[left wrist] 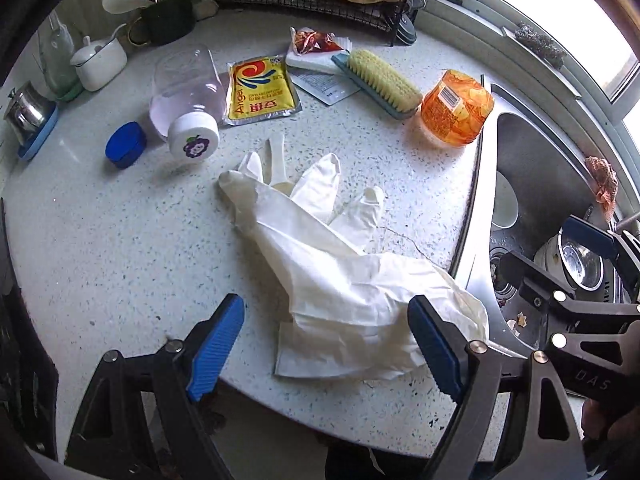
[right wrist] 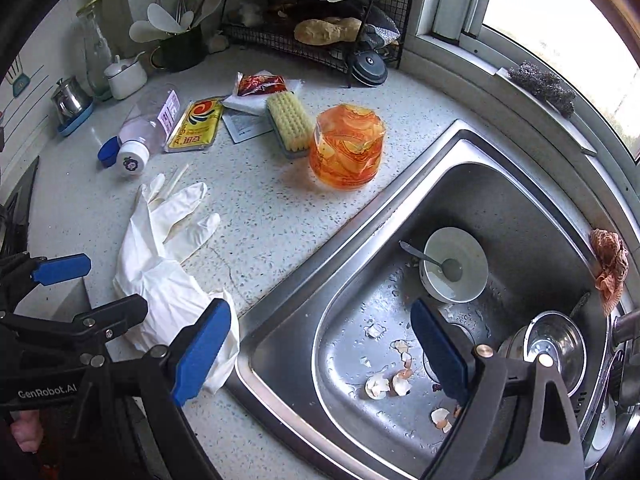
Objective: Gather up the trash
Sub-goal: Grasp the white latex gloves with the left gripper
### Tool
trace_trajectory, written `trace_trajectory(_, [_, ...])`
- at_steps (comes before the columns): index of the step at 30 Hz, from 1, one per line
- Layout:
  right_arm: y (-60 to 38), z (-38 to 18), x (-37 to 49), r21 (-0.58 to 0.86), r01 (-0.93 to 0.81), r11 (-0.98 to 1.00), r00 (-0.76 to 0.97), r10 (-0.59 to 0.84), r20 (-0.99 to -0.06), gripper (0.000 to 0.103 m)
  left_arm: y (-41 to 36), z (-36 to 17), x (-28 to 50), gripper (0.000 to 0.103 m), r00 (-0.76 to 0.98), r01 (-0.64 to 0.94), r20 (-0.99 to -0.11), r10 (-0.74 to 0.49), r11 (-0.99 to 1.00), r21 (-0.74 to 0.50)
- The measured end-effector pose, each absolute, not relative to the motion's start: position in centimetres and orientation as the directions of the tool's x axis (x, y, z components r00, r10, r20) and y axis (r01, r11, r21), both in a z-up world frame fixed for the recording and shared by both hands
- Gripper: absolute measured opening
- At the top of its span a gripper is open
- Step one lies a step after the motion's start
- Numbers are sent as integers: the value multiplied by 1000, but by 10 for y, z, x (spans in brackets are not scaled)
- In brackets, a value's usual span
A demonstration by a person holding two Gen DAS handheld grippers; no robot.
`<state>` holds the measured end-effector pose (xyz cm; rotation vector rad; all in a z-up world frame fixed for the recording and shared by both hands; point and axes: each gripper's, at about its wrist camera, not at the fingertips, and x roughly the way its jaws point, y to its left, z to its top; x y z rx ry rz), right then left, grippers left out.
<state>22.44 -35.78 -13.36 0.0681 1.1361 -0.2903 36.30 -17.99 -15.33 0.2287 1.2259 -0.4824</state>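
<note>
Hovering my left hand-held gripper [left wrist: 326, 346] wide open over the white gloves [left wrist: 320, 248] on the worktop [left wrist: 120, 240], right hand-held gripper [right wrist: 320, 356] open above eggshells [right wrist: 386, 384] in the sink [right wrist: 520, 200]; nothing collected yet.

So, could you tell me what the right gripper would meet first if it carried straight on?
Most likely the sink floor: the open right gripper points at the broken eggshells, though depth is hard to judge.
</note>
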Motion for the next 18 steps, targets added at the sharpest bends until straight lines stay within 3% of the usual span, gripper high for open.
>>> trace_trajectory(8, [-374, -148, 239, -92, 270, 958, 351, -187, -918, 91, -189, -180, 380, 82, 198, 462, -954, -227, 880, -113])
trace_trajectory(10, [-375, -147, 239, -89, 270, 959, 350, -184, -919, 91, -191, -180, 381, 78, 196, 466, -953, -230, 877, -116])
trace_trajectory(13, [-377, -147, 240, -88, 276, 957, 347, -184, -920, 91, -196, -177, 380, 56, 215, 479, -951, -221, 873, -95])
trace_trajectory(15, [-378, -146, 239, -88, 282, 955, 350, -187, -918, 91, -202, -174, 378, 23, 217, 500, -950, -223, 861, -88])
trace_trajectory(17, [-381, -147, 239, -84, 288, 954, 351, -187, -918, 91, -206, -174, 376, 6, 177, 517, -951, -254, 846, -130])
trace_trajectory(18, [-381, -147, 238, -80, 290, 954, 351, -184, -918, 91, -207, -174, 373, 4, 168, 522, -950, -264, 841, -141])
